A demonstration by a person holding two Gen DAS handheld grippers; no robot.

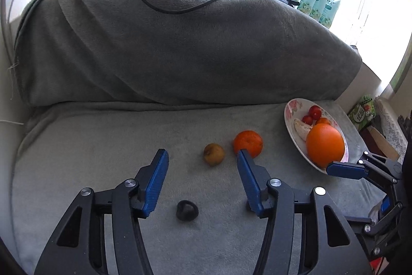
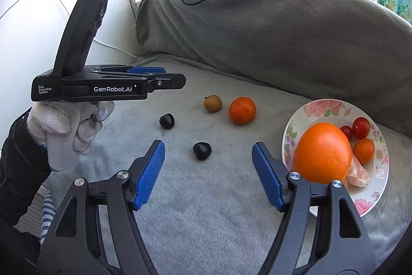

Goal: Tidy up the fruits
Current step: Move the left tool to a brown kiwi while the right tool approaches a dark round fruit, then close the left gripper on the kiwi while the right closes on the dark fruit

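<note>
Hovering apart and empty over the fuzzy grey blanket, both blue-padded grippers tilt downward.
Left gripper frames a brownish round fruit; right gripper frames a dark glossy cherry beside the floral ceramic plate.

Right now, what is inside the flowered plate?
The flowered plate holds a big orange, two cherry tomatoes, a small mandarin and peeled segments. Anything behind the orange is hidden.

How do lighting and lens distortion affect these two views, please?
Left wrist view: the window behind the blanket is blown out white, and the fisheye bends the plate near the edge. Right wrist view: the big orange stays sharp, with corners vignetted black.
</note>
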